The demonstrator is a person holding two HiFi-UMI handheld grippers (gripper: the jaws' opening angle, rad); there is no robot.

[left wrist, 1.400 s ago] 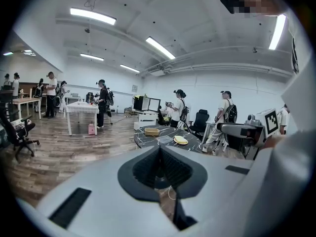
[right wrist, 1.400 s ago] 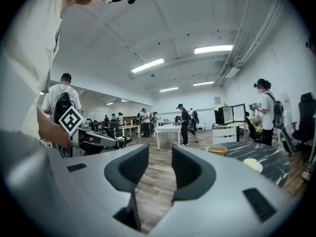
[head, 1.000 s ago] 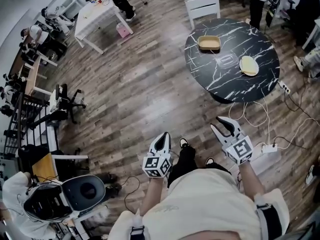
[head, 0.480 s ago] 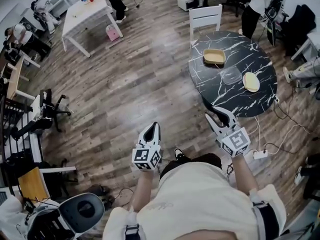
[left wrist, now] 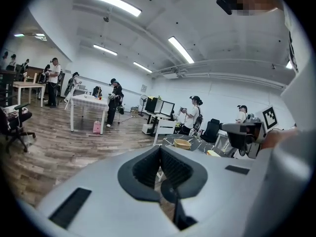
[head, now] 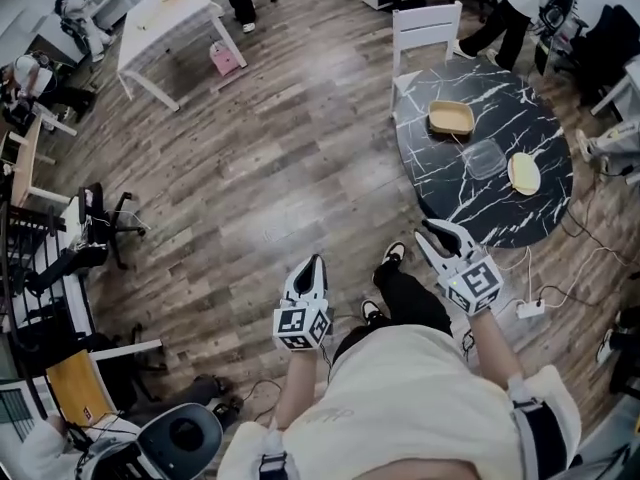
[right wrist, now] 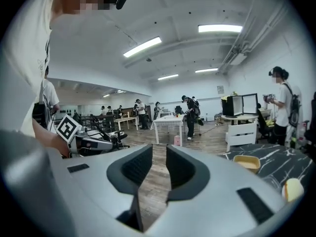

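Note:
In the head view my left gripper is held over the wood floor with its jaws together and nothing in them; the left gripper view shows the same. My right gripper hangs just short of the near edge of a round black marble table, jaws a little apart and empty, as in the right gripper view. A yellow tray, a clear container and a yellow plate lie on the table. Neither gripper touches anything.
A white chair stands at the table's far side. A white table is at the far left, and office chairs stand by the left wall. Cables and a power strip lie on the floor at the right. Several people stand around the room.
The person has stepped toward the marble table, which now lies nearer the right gripper. The right jaws stand closer together than before. The left jaws stay together.

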